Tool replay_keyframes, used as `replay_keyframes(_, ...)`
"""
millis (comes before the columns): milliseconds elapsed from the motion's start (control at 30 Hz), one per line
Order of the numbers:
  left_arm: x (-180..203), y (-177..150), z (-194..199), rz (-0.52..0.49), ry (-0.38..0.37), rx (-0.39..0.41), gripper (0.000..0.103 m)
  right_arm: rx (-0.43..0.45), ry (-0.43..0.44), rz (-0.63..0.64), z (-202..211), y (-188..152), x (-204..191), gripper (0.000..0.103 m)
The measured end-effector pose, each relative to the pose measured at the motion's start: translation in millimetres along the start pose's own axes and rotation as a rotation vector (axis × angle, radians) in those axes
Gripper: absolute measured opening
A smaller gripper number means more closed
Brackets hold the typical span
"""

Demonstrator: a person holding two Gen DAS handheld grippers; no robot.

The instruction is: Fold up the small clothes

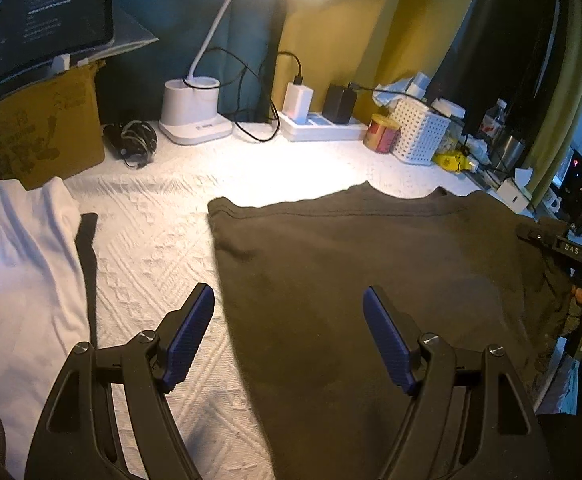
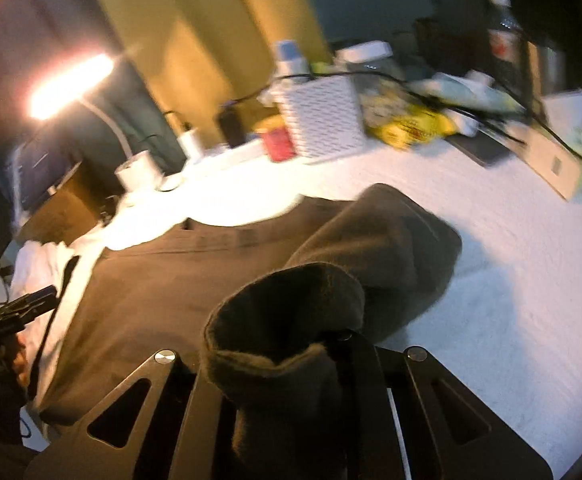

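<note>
Your right gripper is clamped on a bunched sleeve of the dark shirt — lifted off the white cloth-covered table. Your left gripper hangs spread wide over the shirt's left edge — gripping nothing.

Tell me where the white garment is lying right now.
In the left wrist view, the white garment lies at the left edge, below the cardboard box, apart from the dark shirt.
</note>
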State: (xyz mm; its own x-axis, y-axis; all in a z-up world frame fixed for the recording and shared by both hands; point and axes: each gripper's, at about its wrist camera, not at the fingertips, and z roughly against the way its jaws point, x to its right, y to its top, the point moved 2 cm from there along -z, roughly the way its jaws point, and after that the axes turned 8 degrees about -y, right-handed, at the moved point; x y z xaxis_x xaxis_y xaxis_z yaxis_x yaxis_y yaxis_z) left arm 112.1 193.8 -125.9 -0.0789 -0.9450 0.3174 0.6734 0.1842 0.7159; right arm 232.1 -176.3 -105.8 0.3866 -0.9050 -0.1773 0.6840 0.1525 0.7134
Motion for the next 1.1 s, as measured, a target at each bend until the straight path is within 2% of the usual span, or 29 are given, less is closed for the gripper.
replay_keyframes(233, -9.4, -2.2, 19.5, -0.002, -0.017, 0.031, 0.077, 0.004, 0.069, 0.084, -5.9, 4.0, -64.3, 0.011)
replay_keyframes(400, -19.8, -9.1, 28.4, 0.011, -0.028, 0.041, 0.077, -0.024, 0.122, 0.137, -17.7, 5.2, -106.2, 0.011)
replay_keyframes(667, -30.5, -22.0, 42.6, 0.022, -0.048, 0.055, 0.077, -0.065, 0.165, 0.213, -32.8, 5.6, -155.5, 0.011)
replay_keyframes(833, -40.2, -28.1, 50.1, 0.042, -0.049, 0.068, 0.077, -0.149, 0.17, 0.268, -55.3, -11.3, -187.6, 0.011)
replay_keyframes(933, -45.2, -32.4, 55.5, 0.047, -0.047, 0.074, 0.077, -0.247, 0.193, 0.294, -69.1, -23.8, -208.1, 0.012)
replay_keyframes(967, -46.4, -33.2, 56.2, 0.048, -0.047, 0.075, 0.077, -0.26, 0.196, 0.291, -70.8, -26.2, -212.6, 0.015)
replay_keyframes(1100, -52.4, -38.0, 63.2, 0.063, -0.044, 0.092, 0.077, -0.27, 0.216, 0.28, -66.1, -31.4, -229.1, 0.041)
